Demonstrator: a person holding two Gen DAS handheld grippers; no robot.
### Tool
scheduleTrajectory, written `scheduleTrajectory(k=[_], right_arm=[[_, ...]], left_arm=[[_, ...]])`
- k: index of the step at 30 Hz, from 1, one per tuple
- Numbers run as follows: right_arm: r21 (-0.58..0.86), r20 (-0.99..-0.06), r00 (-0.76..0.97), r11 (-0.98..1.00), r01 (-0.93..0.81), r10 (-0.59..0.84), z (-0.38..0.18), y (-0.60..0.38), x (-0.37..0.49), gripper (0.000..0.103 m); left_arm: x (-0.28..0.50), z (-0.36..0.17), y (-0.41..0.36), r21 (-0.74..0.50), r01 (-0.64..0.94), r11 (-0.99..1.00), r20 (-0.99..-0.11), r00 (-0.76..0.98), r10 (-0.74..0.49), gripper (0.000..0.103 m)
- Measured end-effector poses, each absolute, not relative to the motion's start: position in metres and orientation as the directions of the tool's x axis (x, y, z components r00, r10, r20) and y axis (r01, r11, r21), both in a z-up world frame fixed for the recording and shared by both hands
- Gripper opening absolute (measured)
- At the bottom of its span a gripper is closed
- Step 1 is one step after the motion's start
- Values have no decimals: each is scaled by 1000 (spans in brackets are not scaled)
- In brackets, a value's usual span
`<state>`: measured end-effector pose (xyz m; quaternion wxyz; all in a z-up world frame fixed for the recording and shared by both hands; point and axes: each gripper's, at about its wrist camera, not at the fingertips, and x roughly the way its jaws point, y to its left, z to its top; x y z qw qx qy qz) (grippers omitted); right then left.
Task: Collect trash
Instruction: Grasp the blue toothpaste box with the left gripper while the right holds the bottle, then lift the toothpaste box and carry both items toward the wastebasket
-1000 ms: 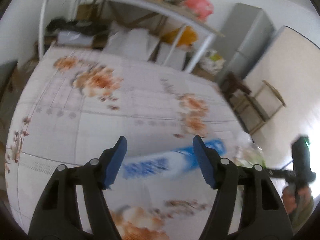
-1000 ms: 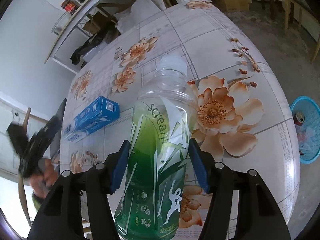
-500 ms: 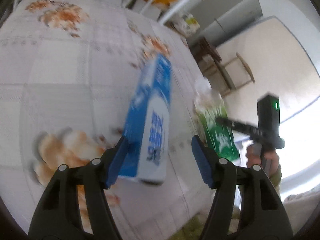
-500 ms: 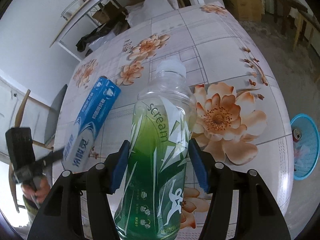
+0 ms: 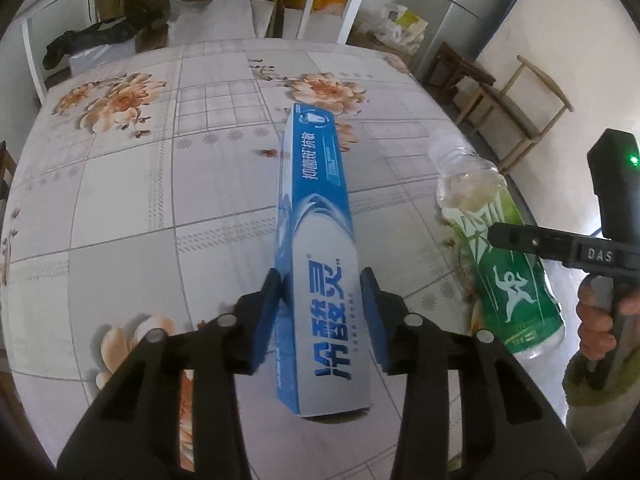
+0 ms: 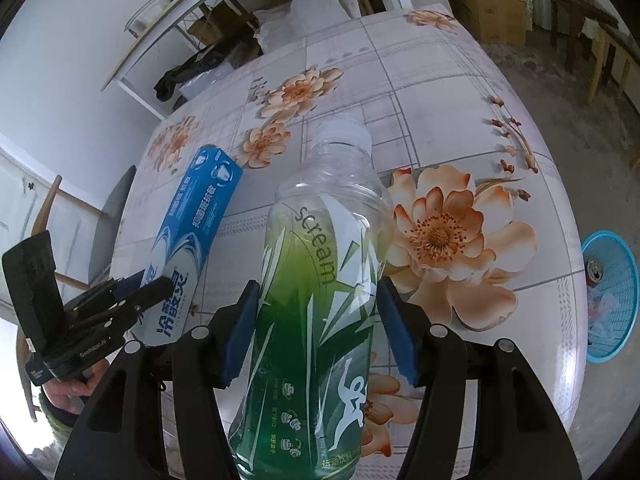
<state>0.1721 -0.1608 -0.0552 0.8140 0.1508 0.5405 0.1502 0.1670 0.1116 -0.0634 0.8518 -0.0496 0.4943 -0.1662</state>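
1. Two grippers are at work over a round table [image 5: 120, 208] covered in a cloth with orange flowers and grey grid squares.
2. Left gripper [image 5: 325, 318]: its jaws are closing around a long blue and white toothpaste box [image 5: 316, 240] that lies between the blue pads. A thin gap shows on the left side of the box, and whether the right pad touches it I cannot tell.
3. The box points away from the camera, its far end toward the middle of the table, its near end past the pads.
4. Right gripper [image 6: 318, 330]: clenched on a clear plastic bottle [image 6: 320, 280] with a green label and white cap. Both pads press the sides of the bottle at mid-height.
5. From the right wrist, the bottle leans with its cap toward the far side of the table, and the box sits to its left.
6. On the floor to the right of the table stands a blue mesh basket [image 6: 624, 344] with some rubbish inside.
7. At the far wall, a white shelf frame [image 5: 32, 44] holds dark bags and cardboard boxes.
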Motion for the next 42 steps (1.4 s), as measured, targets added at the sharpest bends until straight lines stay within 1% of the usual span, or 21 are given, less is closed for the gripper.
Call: scheduleTrajectory(k=[4, 10, 24, 29, 33, 34, 37, 42], right_arm=[[397, -838, 368, 913, -96, 403, -54, -158, 172, 58], [373, -847, 352, 917, -139, 398, -52, -151, 170, 57], [355, -867, 253, 889, -289, 429, -43, -126, 128, 57], [353, -871, 248, 892, -283, 424, -44, -125, 122, 58], [341, -875, 255, 898, -277, 411, -44, -123, 122, 58], [339, -876, 256, 899, -276, 409, -44, -122, 121, 58], [345, -875, 256, 900, -268, 411, -45, -122, 122, 59], [355, -873, 261, 904, -239, 412, -46, -123, 127, 59]], left_arm=[[163, -62, 109, -228, 235, 945, -820, 477, -316, 36], [144, -61, 110, -239, 219, 946, -821, 475, -317, 36], [70, -52, 142, -334, 102, 937, -808, 482, -341, 36], [63, -53, 148, -394, 81, 916, -791, 477, -383, 37], [64, -50, 151, -388, 75, 919, -783, 499, -371, 39], [65, -49, 152, -388, 70, 919, -781, 504, -368, 42], [70, -47, 155, -379, 61, 923, -776, 523, -353, 46], [78, -46, 159, -364, 56, 930, -775, 536, -336, 49]])
